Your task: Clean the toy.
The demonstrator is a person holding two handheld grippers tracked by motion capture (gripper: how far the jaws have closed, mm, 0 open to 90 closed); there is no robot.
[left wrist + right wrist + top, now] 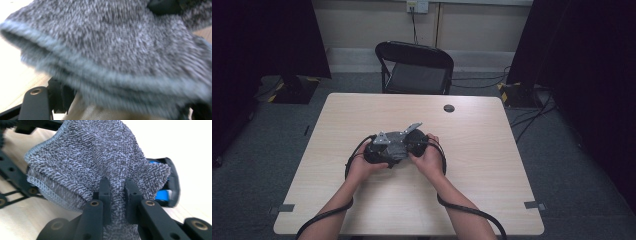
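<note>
From the high view, both hands met at the middle of the frame over the pale wooden table; the left gripper and the right gripper sat pressed close together, a grey cloth bunched between them; a black folding chair stood beyond the table at the upper centre; a small dark round cap lay on the tabletop up and right of the hands, well apart from them.

In the left gripper view, the grey cloth hung blurred across nearly the whole frame, its pale stitched hem sweeping from upper left to lower right; a black jaw showed at the lower left; whether this gripper pinched the cloth I could not tell.

In the right gripper view, the right gripper had its two black jaws clamped narrow on a fold of the grey cloth at lower centre; the cloth fanned up and left above the jaws; the other gripper's black frame showed along the left edge.
</note>
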